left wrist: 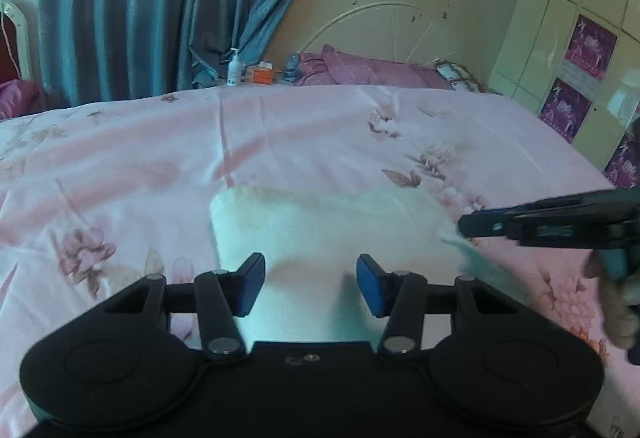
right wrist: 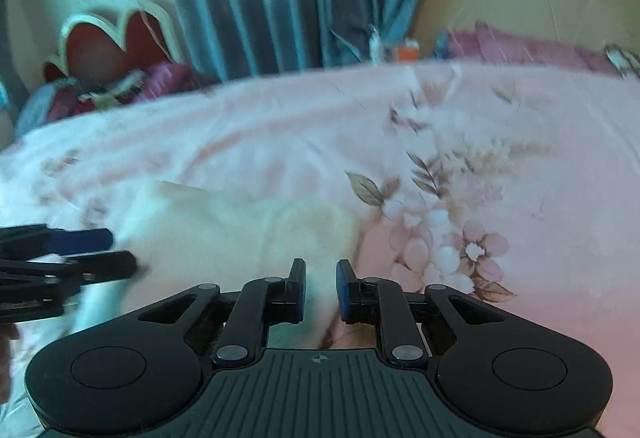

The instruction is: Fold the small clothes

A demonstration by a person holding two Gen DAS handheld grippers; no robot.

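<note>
L tool hung just above the near edge of the white garment, jaws standing moderately wide, cloth visible under the gap but pads not pressing on it, so nothing held. R tool sat at the garment's right edge w/ jaws narrow, a slim gap left; cloth showed behind the gap, but whether the pads pinched any of it I couldn't tell. Seen from the L cam, the R tool came in from the right, tip touching or nearly touching the garment's right corner, where a teal-ish bit of fabric blurred.

Garment itself lay on the bed, on the pink floral cover, already looking doubled over, far edge rounded like a fold. Pillows, a bottle and a box sat well beyond the garment, by the headboard.

Risks, as I judged: soft cover could get nipped along w/ the garment if a tool dipped too low; a one-sided pull could skew or undo the fold; thick fluffy cloth might slip from narrow jaws.
</note>
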